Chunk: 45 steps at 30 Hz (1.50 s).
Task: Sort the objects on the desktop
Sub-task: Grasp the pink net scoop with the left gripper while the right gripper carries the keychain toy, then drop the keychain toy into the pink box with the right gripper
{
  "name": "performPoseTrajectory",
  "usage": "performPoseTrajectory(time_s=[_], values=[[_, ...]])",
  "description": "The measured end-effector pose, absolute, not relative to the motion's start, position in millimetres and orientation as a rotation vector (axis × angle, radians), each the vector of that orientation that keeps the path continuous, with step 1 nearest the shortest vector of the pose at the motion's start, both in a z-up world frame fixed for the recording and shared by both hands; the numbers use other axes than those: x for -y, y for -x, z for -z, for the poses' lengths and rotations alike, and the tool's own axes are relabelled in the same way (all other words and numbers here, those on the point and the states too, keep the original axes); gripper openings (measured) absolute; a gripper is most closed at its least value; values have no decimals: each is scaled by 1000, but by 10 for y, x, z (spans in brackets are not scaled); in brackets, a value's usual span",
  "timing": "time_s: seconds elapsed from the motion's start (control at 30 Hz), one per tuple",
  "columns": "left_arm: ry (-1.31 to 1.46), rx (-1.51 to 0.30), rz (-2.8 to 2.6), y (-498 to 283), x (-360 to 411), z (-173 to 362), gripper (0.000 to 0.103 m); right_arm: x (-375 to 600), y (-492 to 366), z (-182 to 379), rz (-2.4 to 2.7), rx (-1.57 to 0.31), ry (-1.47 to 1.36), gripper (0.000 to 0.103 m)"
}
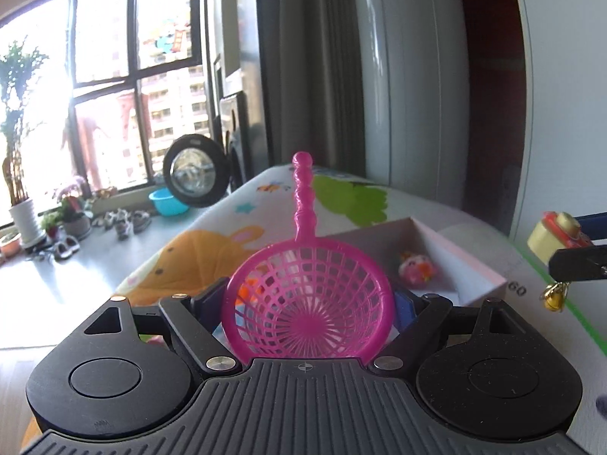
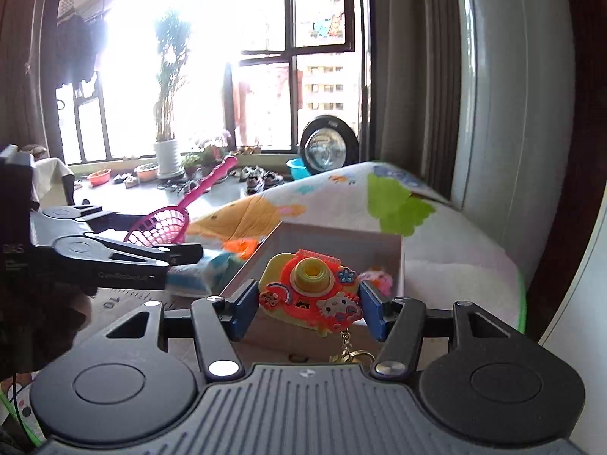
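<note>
Right gripper (image 2: 310, 305) is clamping toy camera (image 2: 310, 291) just short of white box (image 2: 337, 237), nearer it; left gripper (image 1: 308, 313) is gripping pink strainer (image 1: 307, 303), handle pointing away.

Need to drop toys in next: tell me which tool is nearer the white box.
Right. The right tool, gripping the toy camera, sits at the white box; the left tool, with the pink strainer, is farther left.

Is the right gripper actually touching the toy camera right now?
Touching. In the right wrist view, the right gripper has both blue pads pressed against the sides of the toy camera, which hangs clear above the box.
</note>
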<state>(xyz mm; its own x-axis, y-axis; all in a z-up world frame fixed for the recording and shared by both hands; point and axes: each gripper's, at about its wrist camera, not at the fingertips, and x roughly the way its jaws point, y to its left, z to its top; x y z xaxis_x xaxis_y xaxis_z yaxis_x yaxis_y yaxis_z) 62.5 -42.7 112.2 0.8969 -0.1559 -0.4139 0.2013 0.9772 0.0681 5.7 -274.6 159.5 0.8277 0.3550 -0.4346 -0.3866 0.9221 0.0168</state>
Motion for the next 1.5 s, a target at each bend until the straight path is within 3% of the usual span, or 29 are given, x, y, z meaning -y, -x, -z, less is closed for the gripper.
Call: performPoseTrajectory(time_s=[0.13, 0.23, 0.43, 0.77, 1.2, 1.27, 1.43, 1.5], values=[[-69, -501, 207, -1125, 706, -946, 96, 2845, -176, -1737, -324, -421, 93, 57], [-75, -537, 254, -958, 680, -778, 100, 2924, -256, -1783, -297, -425, 87, 57], [-154, -574, 168, -439, 334, -402, 101, 2855, -692, -1813, -336, -466, 20, 57], [-30, -649, 63, -178, -324, -125, 101, 2142, -1847, -1445, -325, -619, -13, 59], [77, -643, 105, -161, -453, -89, 102, 1628, -1934, -1469, -352, -696, 64, 65], [95, -642, 110, -174, -476, -83, 102, 1378, -2017, -1466, -403, -738, 68, 62], [156, -646, 124, -191, -558, -67, 102, 632, -2364, -1234, -441, -845, 168, 42], [168, -639, 125, -186, -578, -67, 102, 423, -2576, -1079, -398, -870, 206, 40]])
